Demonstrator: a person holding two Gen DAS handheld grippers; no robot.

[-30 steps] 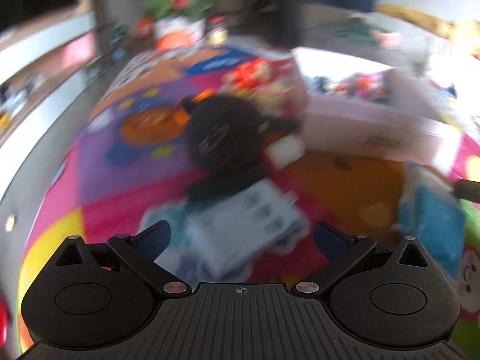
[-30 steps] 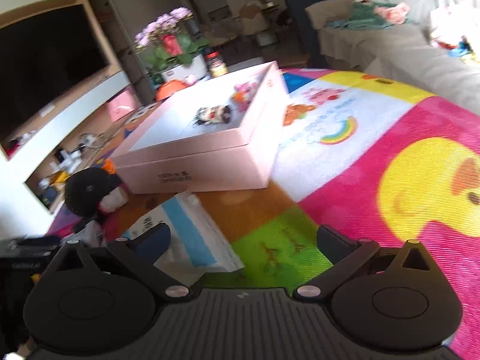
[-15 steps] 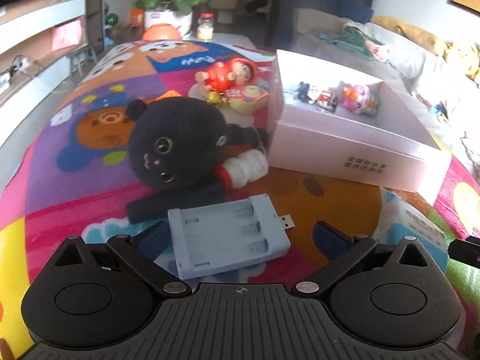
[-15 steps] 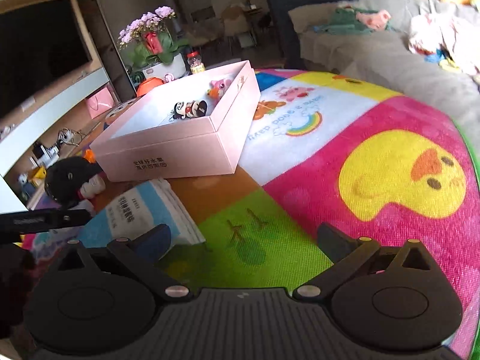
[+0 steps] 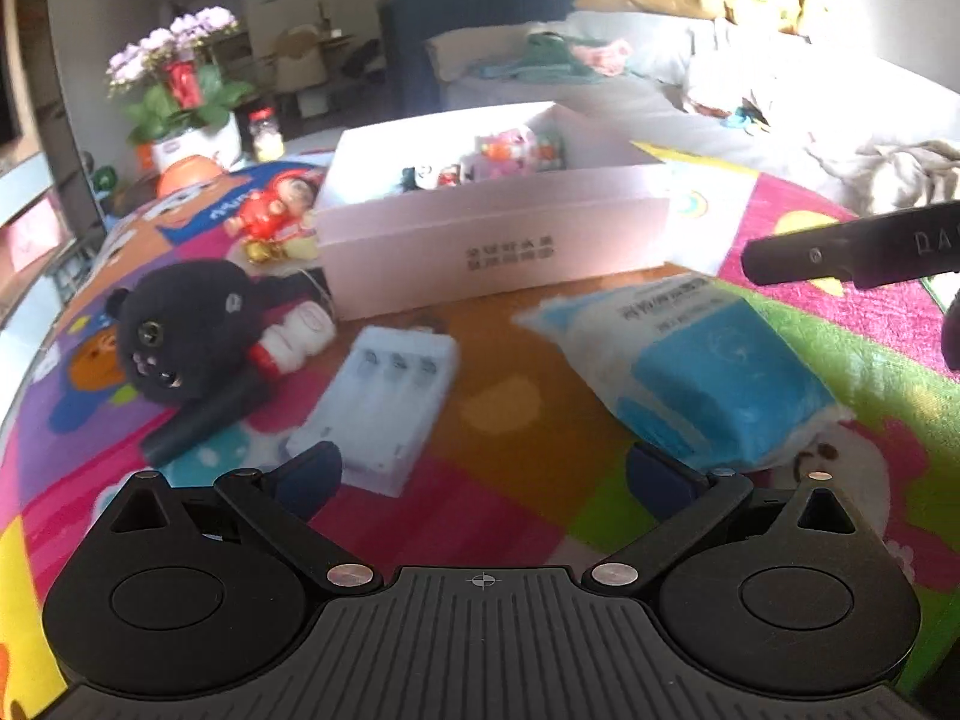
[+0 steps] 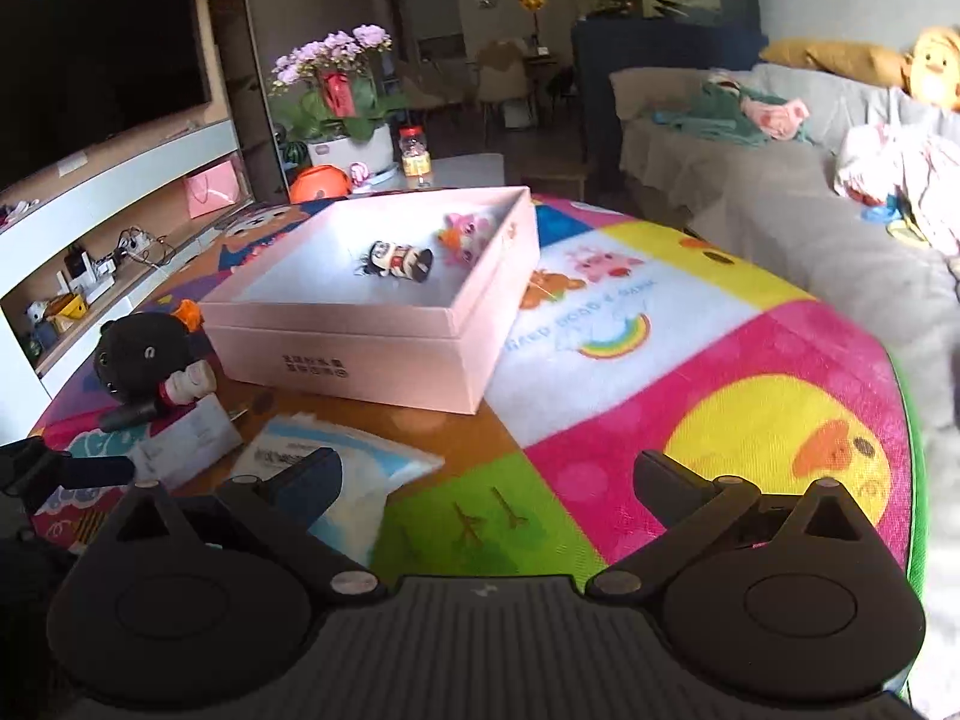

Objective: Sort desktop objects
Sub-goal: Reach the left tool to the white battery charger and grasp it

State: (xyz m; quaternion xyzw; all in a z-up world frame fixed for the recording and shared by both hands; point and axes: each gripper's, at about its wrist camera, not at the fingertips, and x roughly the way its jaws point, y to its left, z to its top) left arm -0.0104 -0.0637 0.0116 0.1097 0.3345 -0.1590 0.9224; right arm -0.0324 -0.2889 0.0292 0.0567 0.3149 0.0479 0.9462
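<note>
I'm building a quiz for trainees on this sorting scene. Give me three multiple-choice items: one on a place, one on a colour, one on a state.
1. Where does the battery charger lie?
A. inside the pink box
B. on the mat, before the pink box
C. on the sofa

2. What colour is the plush toy?
A. black
B. yellow
C. green

3. How is the left gripper?
A. shut on the charger
B. shut on nothing
C. open

Key: B, it rests on the mat; A, its head is black; C, fingers spread, nothing between.
</note>
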